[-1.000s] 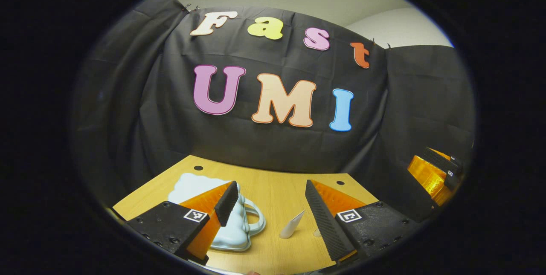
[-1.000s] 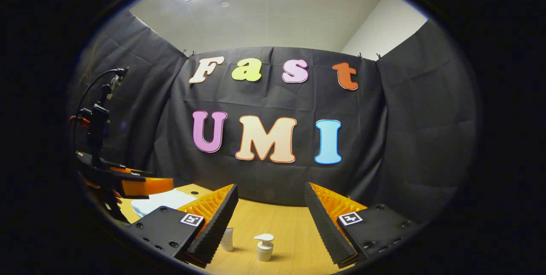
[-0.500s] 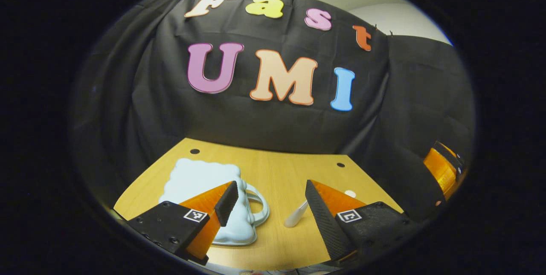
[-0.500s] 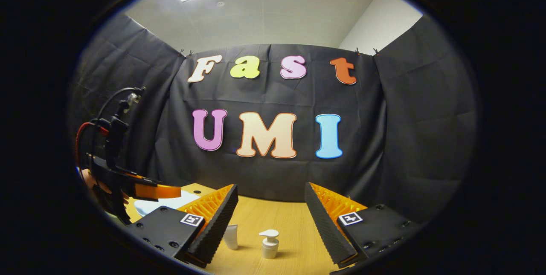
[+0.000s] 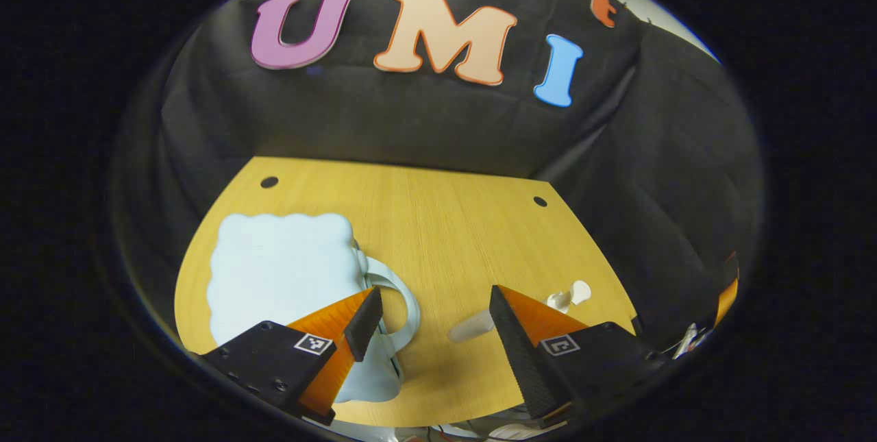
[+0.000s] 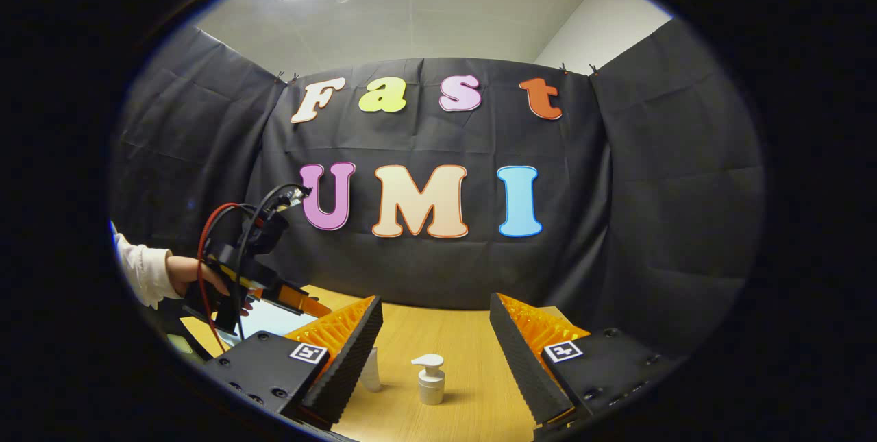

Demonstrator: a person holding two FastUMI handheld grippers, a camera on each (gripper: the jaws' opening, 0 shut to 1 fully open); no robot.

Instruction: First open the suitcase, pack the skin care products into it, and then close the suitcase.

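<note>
Suitcase [image 5: 281, 277], pale blue with a scalloped edge, lies shut and flat on the wooden table [image 5: 445, 223], its handle [image 5: 401, 298] facing the lying white tube [image 5: 471, 327] and pump bottle [image 5: 569, 297] to its right. Opening it likely goes best if the left gripper [image 5: 428, 322], hanging over the handle side with fingers wide apart and holding nothing, catches the lid's edge near the handle and lifts gently. Right of the suitcase, the right gripper [image 6: 431, 353] also gapes empty, short of the pump bottle [image 6: 429, 379].
</note>
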